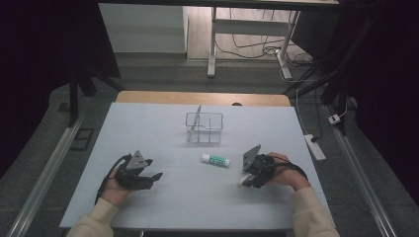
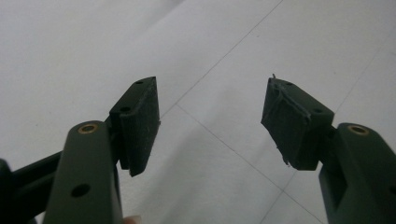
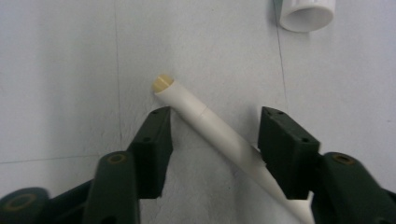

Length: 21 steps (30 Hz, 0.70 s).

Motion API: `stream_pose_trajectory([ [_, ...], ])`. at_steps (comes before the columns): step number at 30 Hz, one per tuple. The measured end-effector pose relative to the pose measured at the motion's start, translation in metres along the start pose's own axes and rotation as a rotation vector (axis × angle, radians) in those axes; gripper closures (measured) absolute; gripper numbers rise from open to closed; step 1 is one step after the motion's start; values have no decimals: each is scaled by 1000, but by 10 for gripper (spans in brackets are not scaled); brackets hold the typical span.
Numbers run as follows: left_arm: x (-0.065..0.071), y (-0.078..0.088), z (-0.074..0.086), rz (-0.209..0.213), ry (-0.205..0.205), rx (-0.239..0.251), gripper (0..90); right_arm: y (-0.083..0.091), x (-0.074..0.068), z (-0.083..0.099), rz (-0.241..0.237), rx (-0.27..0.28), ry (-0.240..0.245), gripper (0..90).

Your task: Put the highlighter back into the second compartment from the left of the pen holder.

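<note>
From the high view, your left claw rested on the near left of the pale tabletop, its jaws spread and holding nothing. Your right claw sat at the near right, with a white stick at its tip. Between the two, a little farther off, a white glue stick with a green label lay on its side. Beyond that, near the middle of the tabletop, stood a clear wire basket with divided compartments.

In the left gripper view, your left claw was released, the two black pads wide apart over the bare tabletop with its faint grid lines.

In the right gripper view, your right claw was also spread. The white stick lay slanted between the jaws, its yellowish end pointing away past the left jaw and its other end running under the right jaw. Neither pad clearly pressed on it. The glue stick's round white end showed at the far edge.
</note>
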<state>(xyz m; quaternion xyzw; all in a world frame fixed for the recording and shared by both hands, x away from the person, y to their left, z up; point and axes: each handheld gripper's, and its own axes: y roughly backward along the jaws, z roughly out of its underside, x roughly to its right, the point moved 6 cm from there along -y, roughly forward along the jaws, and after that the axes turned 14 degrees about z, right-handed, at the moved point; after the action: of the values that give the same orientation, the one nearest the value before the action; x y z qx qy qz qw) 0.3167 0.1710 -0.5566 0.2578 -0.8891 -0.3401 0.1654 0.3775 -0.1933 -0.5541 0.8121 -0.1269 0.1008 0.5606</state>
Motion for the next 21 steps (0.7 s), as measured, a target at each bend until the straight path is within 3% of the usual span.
stream_pose_trajectory([
  [5, 0, 0, 0, -1, -2, -1, 368, 1, 0, 0, 8, -3, 14, 655],
  [10, 0, 1, 0, 0, 0, 3, 368, 2, -3, -1, -35, -10, 8, 774],
  [17, 0, 2, 0, -2, 0, 8, 368, 3, -3, -2, -16, -21, -15, 780],
  [21, -1, 3, 0, -3, 1, 12, 369, 8, 3, -4, 14, 9, -53, 781],
])
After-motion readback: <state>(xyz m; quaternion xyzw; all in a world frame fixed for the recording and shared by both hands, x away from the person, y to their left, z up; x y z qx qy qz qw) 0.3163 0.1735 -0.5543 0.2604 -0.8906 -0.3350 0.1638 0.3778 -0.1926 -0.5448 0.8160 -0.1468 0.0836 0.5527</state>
